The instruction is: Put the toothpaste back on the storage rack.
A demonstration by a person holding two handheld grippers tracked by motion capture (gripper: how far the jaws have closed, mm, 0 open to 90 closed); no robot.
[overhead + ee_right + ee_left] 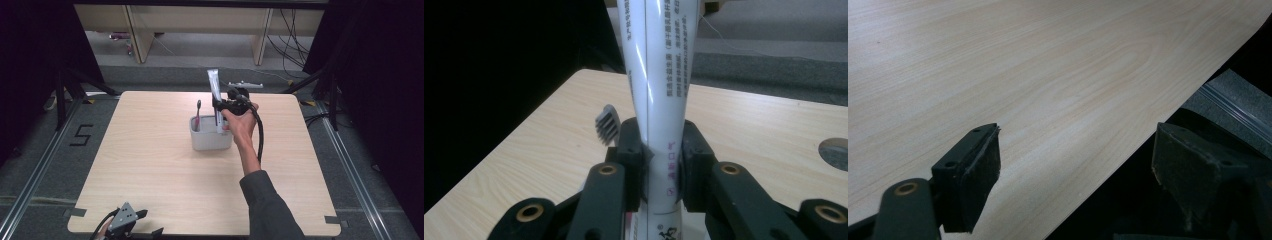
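Left gripper (131, 220) rests idle at the tabletop's (150, 165) near edge, about 7 o'clock from the centre; in the left gripper view its black jaws stand spread wide with only pale wood grain between them, so it has no part in the work at this point

Moving rightward, a pale grey rectangular plastic holder (210, 137) stands a little beyond the tabletop's centre, toward 12 o'clock. A slim toothbrush with a pinkish handle and dark head (198, 114) leans upright in its left end, so that item looks already put away; its bristled head (607, 124) shows just left of the jaws in the right gripper view

Just right of the toothbrush, the right gripper (220, 106) pinches a white, flat-ended toothpaste tube with printed lettering (215, 90), pads pressed on both sides of the tube's lower body (659, 125). The tube stands nearly upright, crimped end at 12 o'clock, cap end pointing down at the holder's right half. Whether the bottom has touched the holder's floor I cannot tell, since the hand (240, 125) and the holder wall hide it

My reading: the task is well along, with one item stowed and the second held over or partly in the holder. What seems left is lowering the tube fully, letting go, and drawing the hand away without tipping the holder
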